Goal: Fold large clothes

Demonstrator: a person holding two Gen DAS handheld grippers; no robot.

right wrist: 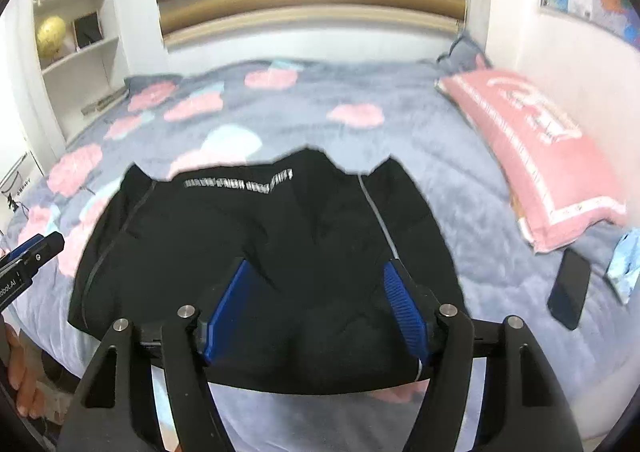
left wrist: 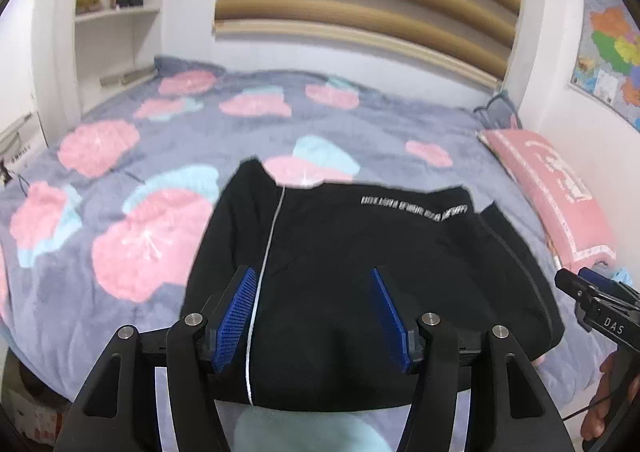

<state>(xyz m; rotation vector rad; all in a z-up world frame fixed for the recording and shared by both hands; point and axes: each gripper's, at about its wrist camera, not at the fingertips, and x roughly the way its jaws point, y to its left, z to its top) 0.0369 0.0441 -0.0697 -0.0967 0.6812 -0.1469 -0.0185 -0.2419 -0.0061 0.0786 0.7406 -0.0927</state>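
Observation:
A black garment (left wrist: 360,252) with a line of white lettering and grey seam stripes lies folded into a rough rectangle on the near side of the bed; it also shows in the right wrist view (right wrist: 260,244). My left gripper (left wrist: 314,276) is open and empty, hovering over the garment's near left part. My right gripper (right wrist: 316,268) is open and empty, over the garment's near right part. The right gripper (left wrist: 576,284) shows at the right edge of the left wrist view, and the left gripper (right wrist: 44,244) at the left edge of the right wrist view.
The bed (left wrist: 200,124) has a grey-blue cover with pink and light-blue flowers. A pink pillow (right wrist: 532,140) lies along the right wall. A black phone (right wrist: 568,288) and a light-blue cloth (right wrist: 624,264) lie right of the garment. White shelves (left wrist: 116,12) stand at back left.

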